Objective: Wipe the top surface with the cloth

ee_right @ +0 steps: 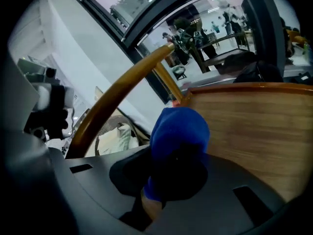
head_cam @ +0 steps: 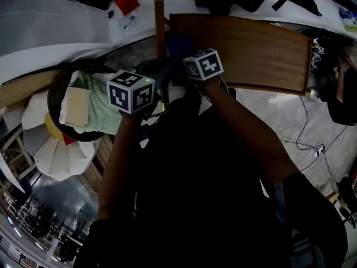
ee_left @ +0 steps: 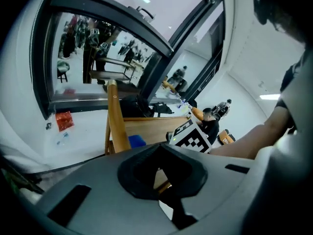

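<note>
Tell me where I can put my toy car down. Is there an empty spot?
The wooden top is bare nearly all along, from the blue cloth in the right gripper at its left end to its right edge. Crowded: the basket on the left is stuffed with folded cloths, and a red packet lies on the white ledge.

We see a soft, fuzzy blue cloth (ee_right: 178, 141). The flat brown wooden top (ee_right: 254, 126) looks smooth, with thin lines running along it. The round dark basket (head_cam: 53, 92) looks woven and rough.
</note>
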Available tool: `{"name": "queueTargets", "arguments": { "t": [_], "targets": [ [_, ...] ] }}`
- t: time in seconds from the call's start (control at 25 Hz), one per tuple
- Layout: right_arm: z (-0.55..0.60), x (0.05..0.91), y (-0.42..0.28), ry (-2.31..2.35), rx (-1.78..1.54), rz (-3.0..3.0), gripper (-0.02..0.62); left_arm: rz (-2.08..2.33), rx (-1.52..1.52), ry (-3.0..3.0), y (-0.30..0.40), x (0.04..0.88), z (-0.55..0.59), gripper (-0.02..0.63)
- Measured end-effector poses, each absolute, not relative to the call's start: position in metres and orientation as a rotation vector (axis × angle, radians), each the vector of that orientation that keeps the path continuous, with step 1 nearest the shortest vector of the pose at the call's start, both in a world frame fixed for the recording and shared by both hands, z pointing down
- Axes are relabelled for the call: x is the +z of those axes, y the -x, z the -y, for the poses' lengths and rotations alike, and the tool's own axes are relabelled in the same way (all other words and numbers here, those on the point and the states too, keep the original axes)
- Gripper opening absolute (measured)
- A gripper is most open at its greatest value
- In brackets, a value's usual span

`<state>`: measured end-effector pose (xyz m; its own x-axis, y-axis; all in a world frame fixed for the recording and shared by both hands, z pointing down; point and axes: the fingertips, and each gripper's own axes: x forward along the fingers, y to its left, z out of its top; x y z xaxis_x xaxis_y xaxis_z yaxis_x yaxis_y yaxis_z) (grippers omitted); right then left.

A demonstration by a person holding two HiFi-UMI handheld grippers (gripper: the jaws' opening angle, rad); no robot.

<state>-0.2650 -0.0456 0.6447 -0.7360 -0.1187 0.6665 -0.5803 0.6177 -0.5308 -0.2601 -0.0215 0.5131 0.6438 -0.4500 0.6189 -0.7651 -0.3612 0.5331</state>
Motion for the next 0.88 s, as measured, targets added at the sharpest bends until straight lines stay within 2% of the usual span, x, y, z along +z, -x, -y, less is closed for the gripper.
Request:
{"name": "queueTargets", "arguments": {
  "t": [0.52, 0.88],
  "targets": [
    [0.045, 0.662, 0.257, -0.538, 0.906, 2.189, 0.061, 0.891, 0.520, -2.049, 0.241, 0.518, 0.026, 0.008],
    [0.060, 0.666, 0.177, -0.582, 0.939, 2.129, 0.061, 0.840, 0.523, -2.065, 0.181, 0.518, 0.049, 0.008]
  ]
}}
